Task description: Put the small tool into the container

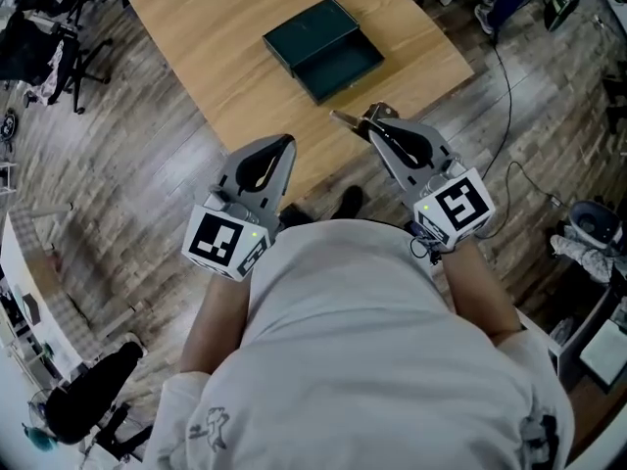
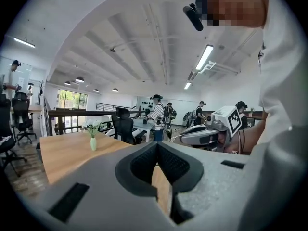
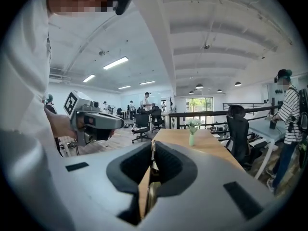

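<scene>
Dark green and rectangular, the open box-shaped container (image 1: 342,65) sits on the light wooden desk (image 1: 211,42), on the side away from you. Your right gripper (image 1: 377,116) hovers over the desk's near edge, well short of the container. Its jaws are clamped on the small thin metal tool (image 1: 345,120), whose end sticks out past the tips toward your left. In the right gripper view the tool (image 3: 152,189) shows edge-on as a slim metallic strip pinched between the dark pads. Your left gripper (image 1: 285,145) is beside the right one, also at the desk's near edge, and its jaws are together and empty. The left gripper view shows the tips meeting, with only desk wood seen through the gap behind them. A small pale green vase with white flowers (image 2: 93,139) stands at the desk's far end, well apart from both grippers.
</scene>
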Available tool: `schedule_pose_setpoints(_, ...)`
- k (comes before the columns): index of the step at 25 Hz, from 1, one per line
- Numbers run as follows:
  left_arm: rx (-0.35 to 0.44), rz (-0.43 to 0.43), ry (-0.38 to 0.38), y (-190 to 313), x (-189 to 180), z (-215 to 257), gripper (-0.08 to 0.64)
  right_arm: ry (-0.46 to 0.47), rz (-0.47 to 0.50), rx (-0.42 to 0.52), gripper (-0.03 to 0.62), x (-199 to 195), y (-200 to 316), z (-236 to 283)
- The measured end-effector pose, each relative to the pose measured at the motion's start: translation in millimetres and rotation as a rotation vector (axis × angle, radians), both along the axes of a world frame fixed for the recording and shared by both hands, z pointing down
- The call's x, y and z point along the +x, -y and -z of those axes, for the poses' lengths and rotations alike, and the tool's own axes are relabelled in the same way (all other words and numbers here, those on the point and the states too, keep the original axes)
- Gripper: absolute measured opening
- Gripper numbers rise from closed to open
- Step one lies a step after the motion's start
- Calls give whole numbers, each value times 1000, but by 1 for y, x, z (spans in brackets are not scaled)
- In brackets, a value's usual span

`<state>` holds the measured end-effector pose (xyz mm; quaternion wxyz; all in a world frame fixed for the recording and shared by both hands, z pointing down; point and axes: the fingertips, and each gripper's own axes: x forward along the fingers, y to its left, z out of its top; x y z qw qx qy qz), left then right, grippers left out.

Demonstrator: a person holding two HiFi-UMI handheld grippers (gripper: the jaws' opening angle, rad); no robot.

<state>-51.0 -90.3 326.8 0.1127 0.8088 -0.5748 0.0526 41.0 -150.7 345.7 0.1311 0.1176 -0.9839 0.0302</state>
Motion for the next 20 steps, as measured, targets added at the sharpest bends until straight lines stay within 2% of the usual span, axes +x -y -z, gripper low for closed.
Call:
schedule_pose_setpoints(7, -6, 20, 5, -1, -10, -3, 6, 5, 22, -37, 29, -7, 6, -6)
schedule_pose_setpoints(13, 13, -39, 7, 1, -14, 8, 6, -3, -9, -8, 29, -18, 0, 4)
schedule_pose_setpoints(20, 21, -78, -20, -4, -39, 9, 6, -11, -45, 2, 29, -42, -10, 8)
